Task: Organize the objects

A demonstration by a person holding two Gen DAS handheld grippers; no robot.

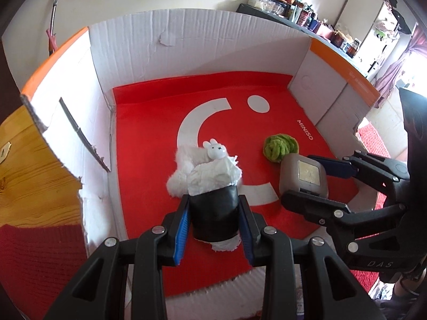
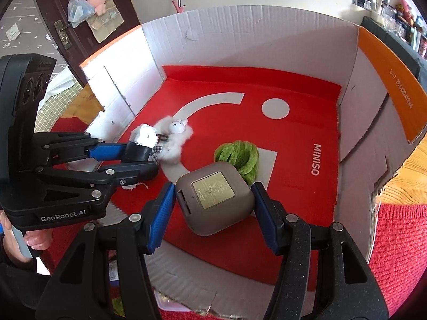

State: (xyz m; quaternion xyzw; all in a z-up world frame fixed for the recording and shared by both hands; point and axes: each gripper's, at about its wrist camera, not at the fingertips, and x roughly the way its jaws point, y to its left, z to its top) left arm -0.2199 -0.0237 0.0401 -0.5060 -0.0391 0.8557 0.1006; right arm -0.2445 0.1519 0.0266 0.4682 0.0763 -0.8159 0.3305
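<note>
Blue-padded left gripper (image 1: 214,222) clamps a black cup (image 1: 214,217) stuffed with white tissue (image 1: 213,177), low inside the cardboard box (image 1: 202,34), touching a fluffy white rabbit toy (image 1: 186,165) on the red mat (image 1: 149,138).

From the right wrist, the right gripper (image 2: 213,208) squeezes a grey rounded box (image 2: 213,200) just above the mat, beside a green yarn ball (image 2: 237,157).

The black tube (image 1: 214,217) hides part of the white fluffy toy (image 1: 184,170), and small print on the grey device's label (image 2: 213,190) stays unreadable.
</note>
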